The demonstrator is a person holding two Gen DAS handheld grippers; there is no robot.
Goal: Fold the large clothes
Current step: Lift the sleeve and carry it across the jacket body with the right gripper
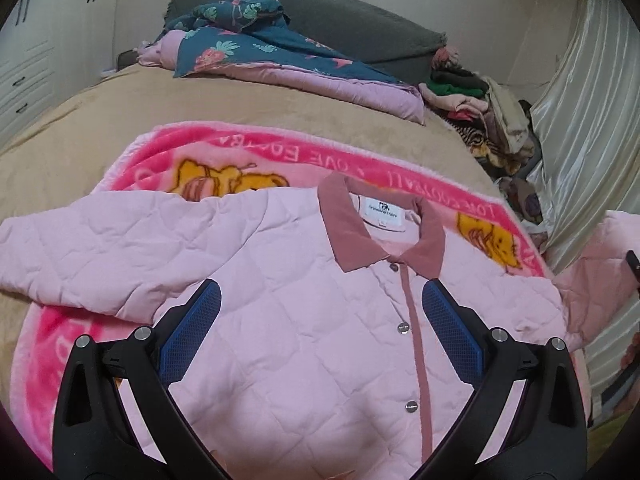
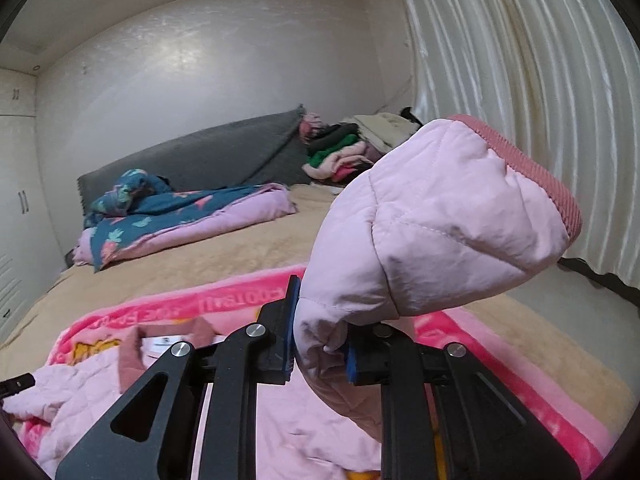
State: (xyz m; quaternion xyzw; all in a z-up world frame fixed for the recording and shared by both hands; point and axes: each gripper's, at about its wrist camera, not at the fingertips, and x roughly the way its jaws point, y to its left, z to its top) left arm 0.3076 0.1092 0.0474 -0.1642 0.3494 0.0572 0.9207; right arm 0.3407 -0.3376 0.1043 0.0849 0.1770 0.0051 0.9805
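Pink quilted jacket (image 1: pixel 280 312) spread front-up on a bright pink blanket (image 1: pixel 192 148) on a bed (image 1: pixel 80 128), collar (image 1: pixel 384 236) toward the headboard (image 1: pixel 360 20), snaps closed down the placket. One sleeve (image 1: pixel 80 252) flat, reaching out to the side in the left wrist view. Other sleeve (image 2: pixel 440 216) lifted clear of the blanket, ribbed cuff (image 2: pixel 532 164) uppermost and drooping toward the curtain (image 2: pixel 520 60).

Right gripper (image 2: pixel 320 344) clamped on that raised sleeve, blue pads nearly closed with the quilted fabric bunched between them. Left gripper (image 1: pixel 320 320) spread wide above the jacket's chest, holding nothing, pads well apart on either side of the placket; whether touching the cloth or just above, not clear.

Step in hand, by judgement: first fold, bringing the sleeve inward over the body. Very early in the task; body and far sleeve untouched. Next move likely calls for carrying the sleeve across toward the placket and laying it flat over the chest, with the left gripper pinning the body so the jacket does not drag on the slippery blanket. Padding is bulky, so expect the fold to spring back unless pressed.

Beyond: folded floral quilt (image 1: pixel 280 52) near the headboard, pile of clothes (image 1: pixel 472 100) in the corner, wardrobe (image 1: pixel 32 60) at the side.
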